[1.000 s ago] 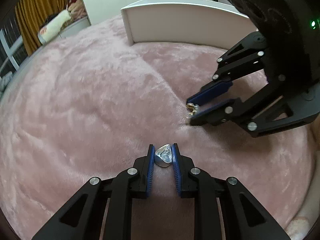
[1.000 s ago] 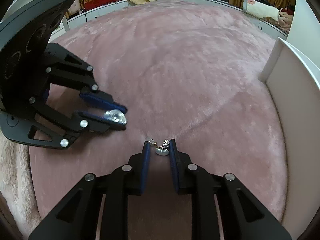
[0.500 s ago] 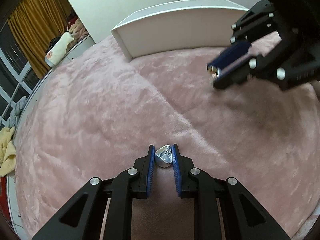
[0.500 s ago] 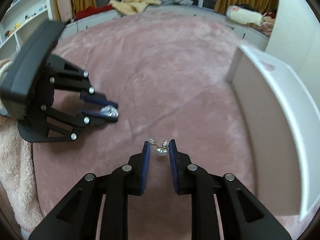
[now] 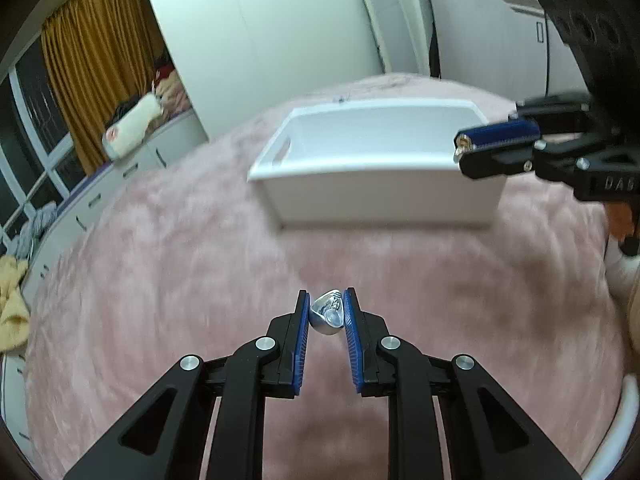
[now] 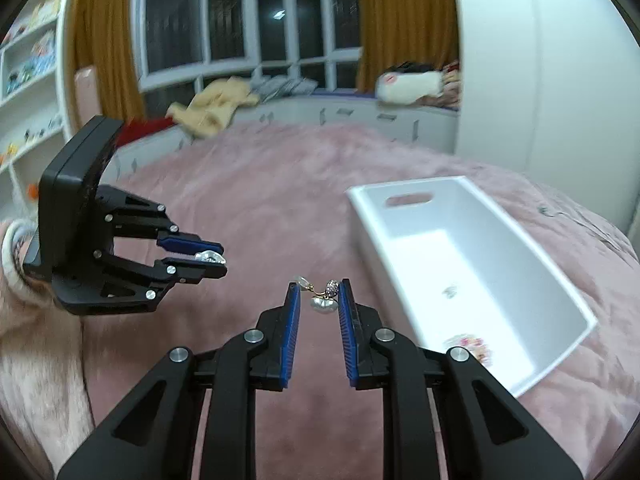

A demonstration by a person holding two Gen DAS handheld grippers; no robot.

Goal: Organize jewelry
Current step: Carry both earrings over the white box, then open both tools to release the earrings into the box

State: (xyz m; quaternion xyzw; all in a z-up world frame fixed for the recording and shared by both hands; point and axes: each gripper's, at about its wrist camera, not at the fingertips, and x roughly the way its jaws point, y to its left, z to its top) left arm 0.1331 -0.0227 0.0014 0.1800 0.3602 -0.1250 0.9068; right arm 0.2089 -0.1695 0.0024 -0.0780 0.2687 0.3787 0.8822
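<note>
My left gripper [image 5: 326, 306] is shut on a silver heart-shaped jewel [image 5: 327, 317], held above the pink blanket [image 5: 160, 280]. It also shows in the right wrist view [image 6: 218, 258] at the left. My right gripper [image 6: 318, 294] is shut on a pearl earring with a gold hook [image 6: 323, 300]. It appears in the left wrist view [image 5: 460, 150] at the right, level with the white bin [image 5: 372, 164]. The bin [image 6: 560, 280] lies on the blanket to the right and holds small jewelry pieces [image 6: 450, 291].
A pink plush blanket [image 6: 260, 208] covers the bed. A window bench [image 6: 320, 112] with clothes and a plush toy [image 6: 408, 82] runs behind. White wardrobe doors [image 5: 280, 32] stand past the bin. Shelves [image 6: 28, 80] are at the far left.
Both grippers have lifted off the blanket with their jewelry and tilted up. The white bin has come into full view, open side showing.
</note>
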